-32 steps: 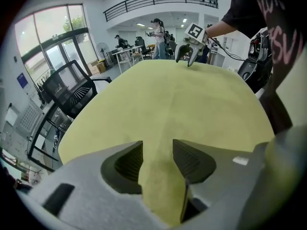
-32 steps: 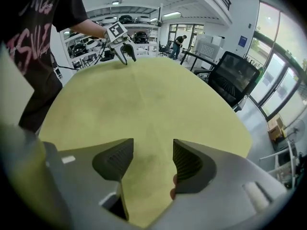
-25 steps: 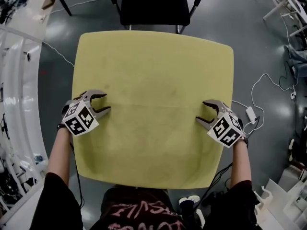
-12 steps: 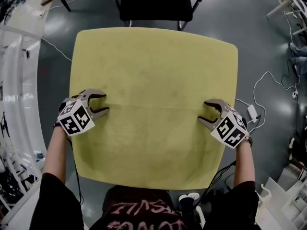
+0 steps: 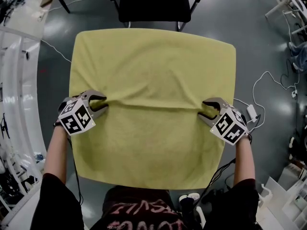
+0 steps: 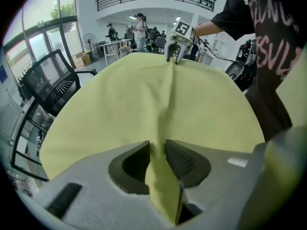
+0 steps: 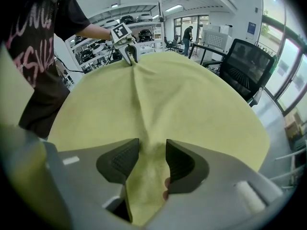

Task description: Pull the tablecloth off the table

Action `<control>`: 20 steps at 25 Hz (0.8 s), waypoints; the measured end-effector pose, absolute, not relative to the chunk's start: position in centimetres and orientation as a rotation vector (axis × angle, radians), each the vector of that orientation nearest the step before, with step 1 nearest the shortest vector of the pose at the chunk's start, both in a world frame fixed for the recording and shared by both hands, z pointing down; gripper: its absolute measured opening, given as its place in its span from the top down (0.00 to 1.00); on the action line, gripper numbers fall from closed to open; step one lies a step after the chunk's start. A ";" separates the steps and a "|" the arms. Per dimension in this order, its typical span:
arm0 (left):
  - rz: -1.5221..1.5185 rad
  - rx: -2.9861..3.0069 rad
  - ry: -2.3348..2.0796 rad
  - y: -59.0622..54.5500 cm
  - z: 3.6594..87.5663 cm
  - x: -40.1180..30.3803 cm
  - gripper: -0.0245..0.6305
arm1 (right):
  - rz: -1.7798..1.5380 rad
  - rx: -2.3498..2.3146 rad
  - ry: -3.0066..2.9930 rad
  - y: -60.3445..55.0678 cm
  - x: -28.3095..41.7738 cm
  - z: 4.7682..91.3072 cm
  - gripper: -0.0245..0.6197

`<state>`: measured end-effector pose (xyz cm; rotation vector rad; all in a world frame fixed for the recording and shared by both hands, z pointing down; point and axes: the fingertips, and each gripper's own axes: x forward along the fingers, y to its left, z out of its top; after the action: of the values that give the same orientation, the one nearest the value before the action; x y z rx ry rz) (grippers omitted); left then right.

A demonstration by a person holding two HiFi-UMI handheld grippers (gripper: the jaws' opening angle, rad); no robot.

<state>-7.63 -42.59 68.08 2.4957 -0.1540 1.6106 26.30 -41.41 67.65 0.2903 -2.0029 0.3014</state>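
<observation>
My left gripper (image 5: 102, 104) and right gripper (image 5: 202, 110), jaws just closing, each pinch a raised fold of the yellow tablecloth (image 5: 153, 66) covering the whole worktop, so I'd tighten both evenly, then drag together toward the worktop's near edge.

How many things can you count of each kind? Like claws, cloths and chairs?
Yellow tablecloth: 1
Claws: 2, the left claw and the right claw; both have just been closing, each with a fold of the tablecloth between its jaws
Black chair: 1
Total: 4
</observation>
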 end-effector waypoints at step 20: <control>1.565 2.470 -0.300 -40.4 67.7 -8.0 0.95 | 0.202 0.380 -1.964 -39.1 25.2 67.1 0.94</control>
<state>-7.99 -40.43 67.69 2.4701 -0.3003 1.5645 25.22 -39.11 67.14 0.3796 -1.9638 0.2015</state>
